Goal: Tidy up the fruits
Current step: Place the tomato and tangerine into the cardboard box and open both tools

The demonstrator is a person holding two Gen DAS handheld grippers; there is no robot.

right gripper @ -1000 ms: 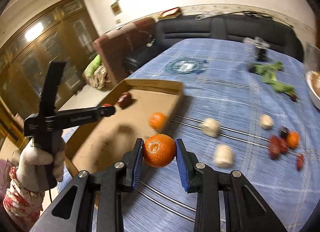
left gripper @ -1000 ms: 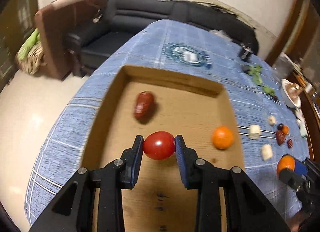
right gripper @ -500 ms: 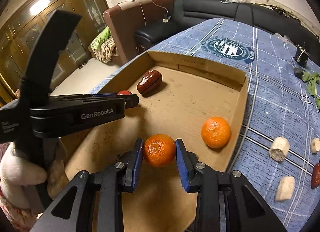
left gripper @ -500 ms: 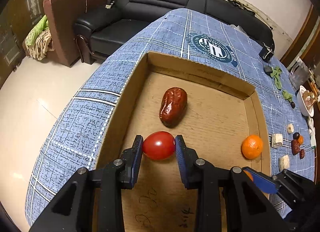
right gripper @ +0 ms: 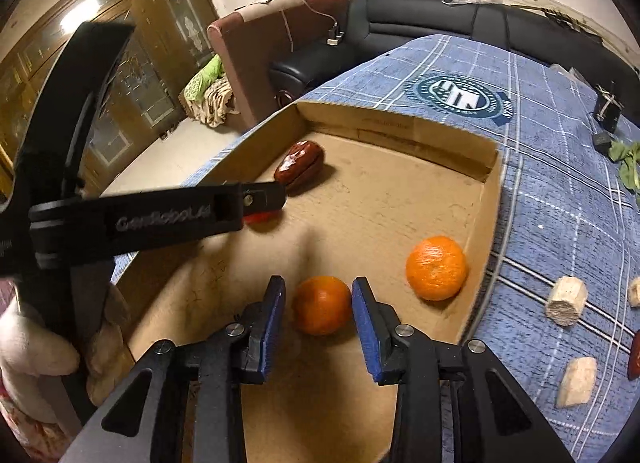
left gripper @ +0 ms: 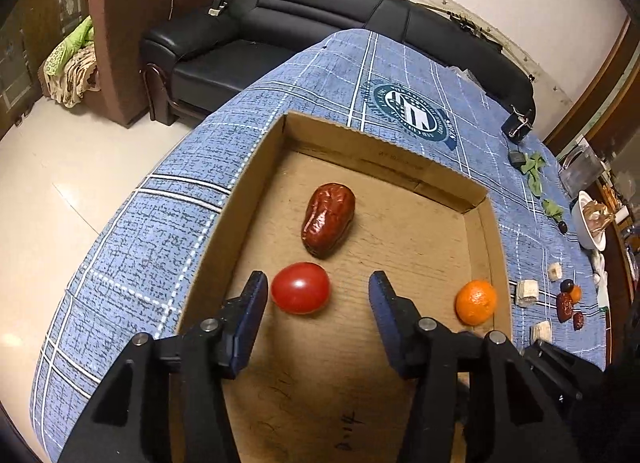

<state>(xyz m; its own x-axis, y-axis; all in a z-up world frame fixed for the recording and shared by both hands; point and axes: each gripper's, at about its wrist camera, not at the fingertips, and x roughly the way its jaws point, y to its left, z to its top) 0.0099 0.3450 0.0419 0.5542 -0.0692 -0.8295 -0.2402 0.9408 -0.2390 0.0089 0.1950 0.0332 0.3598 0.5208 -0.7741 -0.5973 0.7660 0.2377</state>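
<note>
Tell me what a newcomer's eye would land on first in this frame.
Probably the red tomato on the floor of the cardboard tray, lying loose between the opening jaws of the left hand-held gripper, just in front of a wrinkled red date. Next, the mandarin between the opening jaws of the right hand-held gripper, with a second mandarin near the tray's right wall.

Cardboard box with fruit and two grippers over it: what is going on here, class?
A person is sorting fruit into a cardboard box. The left gripper is opening; the tomato lies on the box floor between its fingers, near a red date. The right gripper is opening around an orange, beside a second orange. More pieces wait on the blue tablecloth.
</note>
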